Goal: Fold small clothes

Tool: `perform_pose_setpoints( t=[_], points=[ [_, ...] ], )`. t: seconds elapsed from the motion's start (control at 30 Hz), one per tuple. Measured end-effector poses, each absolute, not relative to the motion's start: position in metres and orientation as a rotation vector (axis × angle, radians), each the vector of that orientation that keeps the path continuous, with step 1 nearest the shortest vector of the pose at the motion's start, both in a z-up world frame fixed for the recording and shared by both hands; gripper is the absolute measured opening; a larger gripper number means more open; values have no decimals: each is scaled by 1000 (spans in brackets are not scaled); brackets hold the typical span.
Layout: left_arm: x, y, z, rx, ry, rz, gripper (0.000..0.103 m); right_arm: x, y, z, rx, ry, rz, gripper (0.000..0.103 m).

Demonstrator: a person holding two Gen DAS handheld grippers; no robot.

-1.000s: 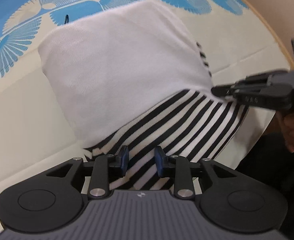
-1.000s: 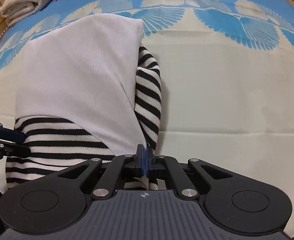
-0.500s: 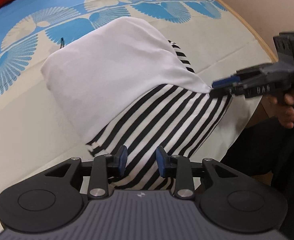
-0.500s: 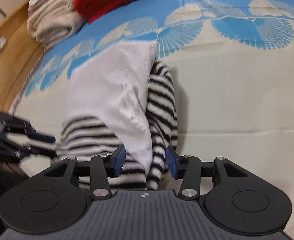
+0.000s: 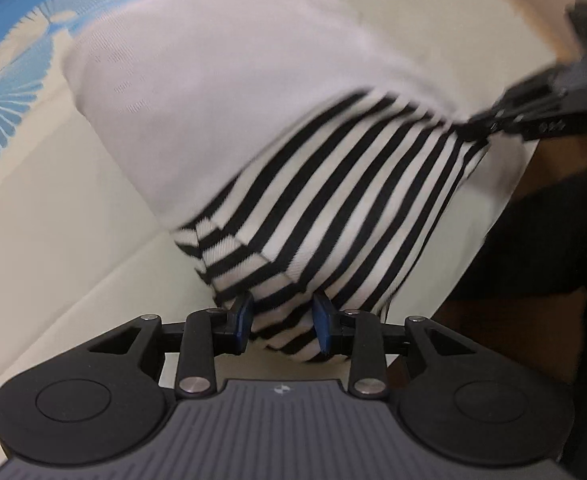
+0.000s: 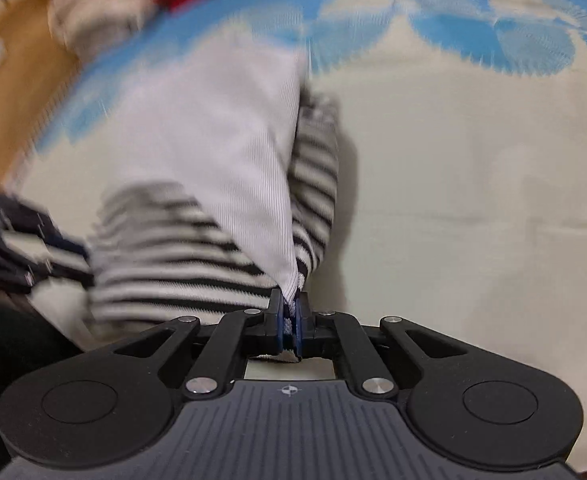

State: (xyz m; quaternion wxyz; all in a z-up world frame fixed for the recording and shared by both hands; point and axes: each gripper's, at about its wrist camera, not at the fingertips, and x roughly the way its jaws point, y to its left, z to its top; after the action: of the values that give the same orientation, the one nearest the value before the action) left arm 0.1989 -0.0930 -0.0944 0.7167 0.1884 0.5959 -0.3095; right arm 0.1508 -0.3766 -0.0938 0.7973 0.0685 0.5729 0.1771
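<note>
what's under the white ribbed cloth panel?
Black-and-white striped knit shows below the white ribbed panel, and along its right edge in the right wrist view. How far the stripes run beneath the panel is covered.

Right gripper [image 6: 289, 322] clamped on white-and-striped garment [image 6: 221, 160] corner; blurred left gripper [image 6: 33, 252] apparently at hem.

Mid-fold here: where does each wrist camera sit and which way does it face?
Left wrist: on the left gripper, facing down at the striped garment's hem; its jaws are opening around the hem.
Right wrist: on the right gripper, facing down, shut on the garment's white corner.
Shared: the garment, the blue-patterned cloth, and each view shows the other gripper.
</note>
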Motion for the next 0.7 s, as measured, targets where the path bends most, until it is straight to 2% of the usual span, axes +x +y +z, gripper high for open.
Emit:
perform_pose_setpoints(
  t=[0.1, 0.17, 0.23, 0.27, 0.33, 0.47, 0.6, 0.63, 0.7],
  points=[
    [200, -99, -98, 449, 1328, -683, 40, 156, -362, -101, 90, 1278, 360, 5],
    [206, -92, -91, 392, 1331, -667, 40, 162, -361, -96, 119, 1270, 336, 10],
    [214, -79, -74, 310, 1281, -649, 41, 166, -362, -84, 151, 1198, 312, 26],
    [217, -73, -67, 261, 1257, -638, 43, 167, -362, -74, 170, 1131, 298, 38],
    [228, -56, -54, 140, 1218, -586, 47, 169, -367, -58, 237, 1020, 293, 40],
    [250, -40, -52, 69, 1192, -403, 47, 187, -372, -48, 378, 891, 231, 44],
    [266, -31, -55, 14, 1182, -319, 51, 214, -361, -53, 412, 870, 140, 59],
    [268, -30, -55, -5, 1180, -314, 57, 222, -357, -56, 418, 878, 128, 60],
    [273, -29, -54, -15, 1168, -303, 58, 237, -348, -60, 425, 892, 117, 60]
  ],
)
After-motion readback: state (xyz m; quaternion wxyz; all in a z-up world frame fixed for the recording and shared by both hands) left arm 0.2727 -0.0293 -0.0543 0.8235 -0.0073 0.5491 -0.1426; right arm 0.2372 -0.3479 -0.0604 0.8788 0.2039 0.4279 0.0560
